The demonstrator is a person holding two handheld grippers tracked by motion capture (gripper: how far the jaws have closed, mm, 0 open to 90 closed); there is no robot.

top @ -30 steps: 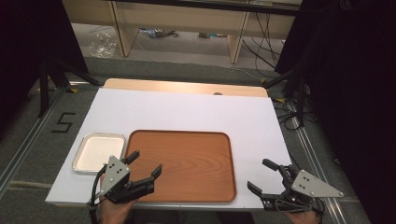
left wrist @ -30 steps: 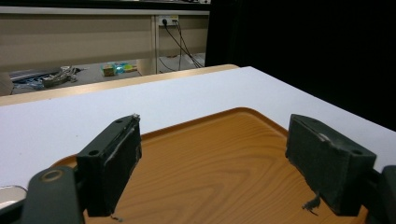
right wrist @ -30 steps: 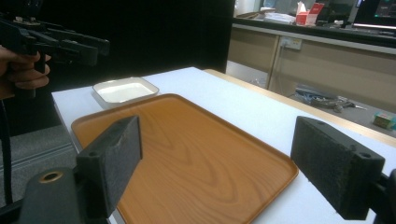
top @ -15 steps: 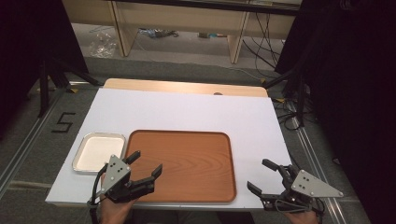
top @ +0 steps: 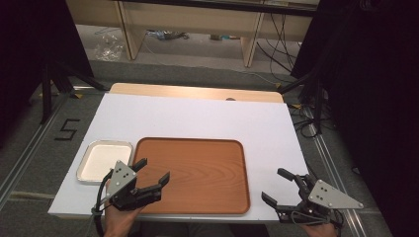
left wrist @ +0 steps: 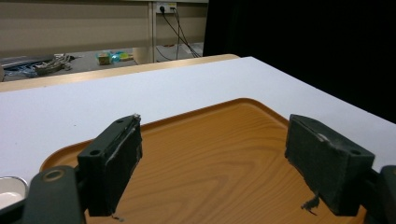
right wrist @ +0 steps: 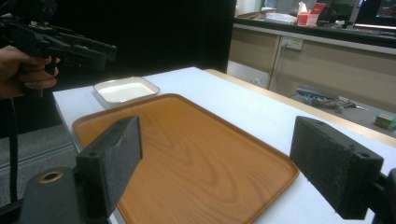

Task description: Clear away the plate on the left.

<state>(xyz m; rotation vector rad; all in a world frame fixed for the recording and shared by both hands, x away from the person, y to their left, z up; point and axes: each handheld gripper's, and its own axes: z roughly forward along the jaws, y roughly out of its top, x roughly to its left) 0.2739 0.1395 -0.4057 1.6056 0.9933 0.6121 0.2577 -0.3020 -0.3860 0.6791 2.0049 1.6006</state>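
Note:
A brown wooden tray [top: 195, 173] lies bare on the white table [top: 197, 118], towards the near edge. My left gripper [top: 152, 170] is open over the tray's near left corner, with nothing between its jaws; in the left gripper view [left wrist: 215, 158] the tray [left wrist: 210, 154] spreads out beneath them. My right gripper [top: 276, 186] is open too, off the tray's near right corner at the table's front edge. In the right gripper view [right wrist: 229, 163] its jaws frame the tray [right wrist: 187, 154], and the left gripper [right wrist: 93, 49] shows farther off in a hand.
A small white rectangular dish [top: 104, 160] with a metal rim sits left of the tray, seen again as the dish [right wrist: 125, 89] in the right gripper view. Behind the table are wooden shelving [top: 197, 24], floor cables [top: 276, 39] and dark curtains on both sides.

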